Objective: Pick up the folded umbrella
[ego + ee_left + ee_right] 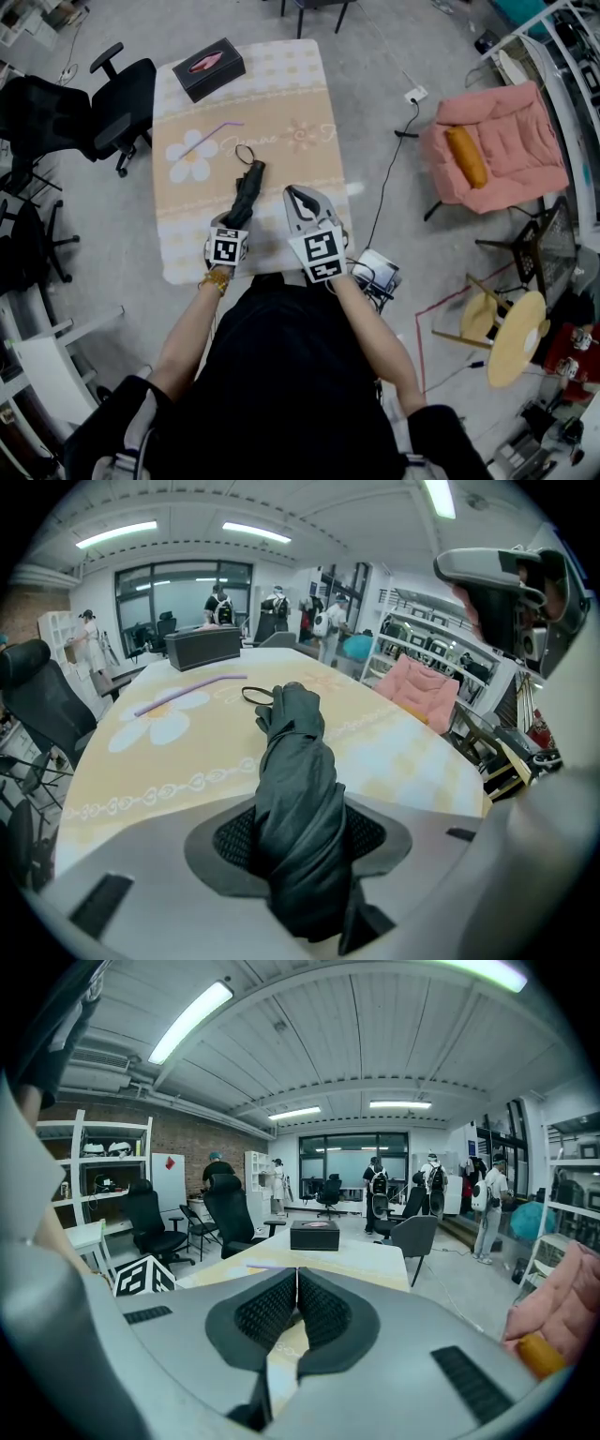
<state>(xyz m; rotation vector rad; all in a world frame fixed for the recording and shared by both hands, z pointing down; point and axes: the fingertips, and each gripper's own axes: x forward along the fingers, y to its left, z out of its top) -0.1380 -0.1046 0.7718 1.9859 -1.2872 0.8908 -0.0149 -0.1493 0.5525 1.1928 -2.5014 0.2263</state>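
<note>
Black and rolled tight, the folded umbrella (247,193) lies on the table (281,103), which is covered with a peach cloth printed with a white flower; it sits close to the near edge, about midway along it, with its length running toward the far edge and its thin strap loop (244,155) curled on the cloth at the far end. The left gripper (233,223) has the umbrella's near end between its jaws; in the left gripper view the dark ribbed pads (232,836) sit against both sides of the bunched fabric, pinching it. The right gripper (297,195) is just beside the umbrella above the same near edge; its jaws are pressed together with nothing between them, and the right gripper view shows only cloth below their tips.

Beyond the umbrella, a purple straw (212,137) lies slantwise across the printed flower, well apart from both grippers; a black tissue box (208,67) with a pink opening on top stands at the far left corner. Off the table, a black office chair (120,96) stands by the left edge; a pink armchair (502,141) holding an orange cushion (466,156) stands well to the right.
</note>
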